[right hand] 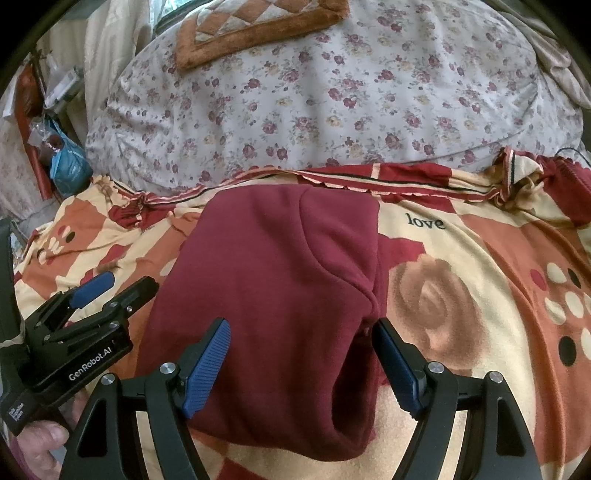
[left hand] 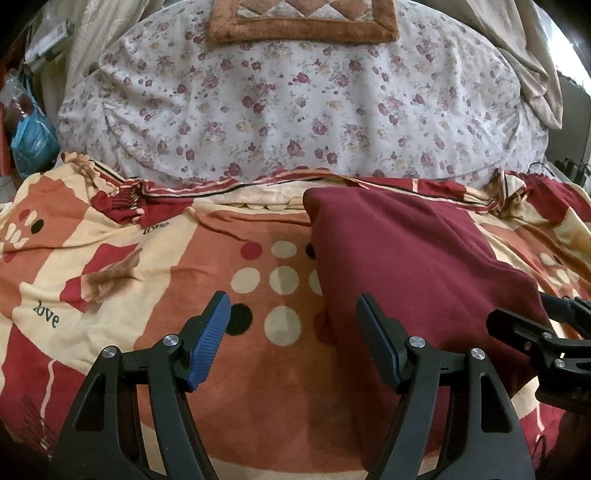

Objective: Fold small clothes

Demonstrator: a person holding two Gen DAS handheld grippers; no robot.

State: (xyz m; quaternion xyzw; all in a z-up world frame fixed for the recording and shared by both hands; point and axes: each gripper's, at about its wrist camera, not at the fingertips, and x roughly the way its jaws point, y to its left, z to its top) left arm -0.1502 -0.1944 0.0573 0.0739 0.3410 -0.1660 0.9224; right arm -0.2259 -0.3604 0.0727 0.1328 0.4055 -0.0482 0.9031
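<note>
A maroon garment [right hand: 273,280] lies folded flat on the patterned bedspread [right hand: 461,314]; it also shows in the left wrist view [left hand: 413,266] at right. My left gripper [left hand: 293,332] is open and empty, hovering over the bedspread [left hand: 147,258] just left of the garment's edge. It also shows in the right wrist view [right hand: 110,291] at the far left. My right gripper [right hand: 301,360] is open and empty, its blue pads [right hand: 207,369] spread above the garment's near part. It shows at the right edge of the left wrist view [left hand: 539,328].
A large floral-print pillow or duvet [left hand: 295,110] lies behind the garment, with a brown quilted mat [left hand: 303,22] on top. Beige cloth [left hand: 532,66] hangs at the right. Bags and clutter [left hand: 29,129] sit off the bed's left side.
</note>
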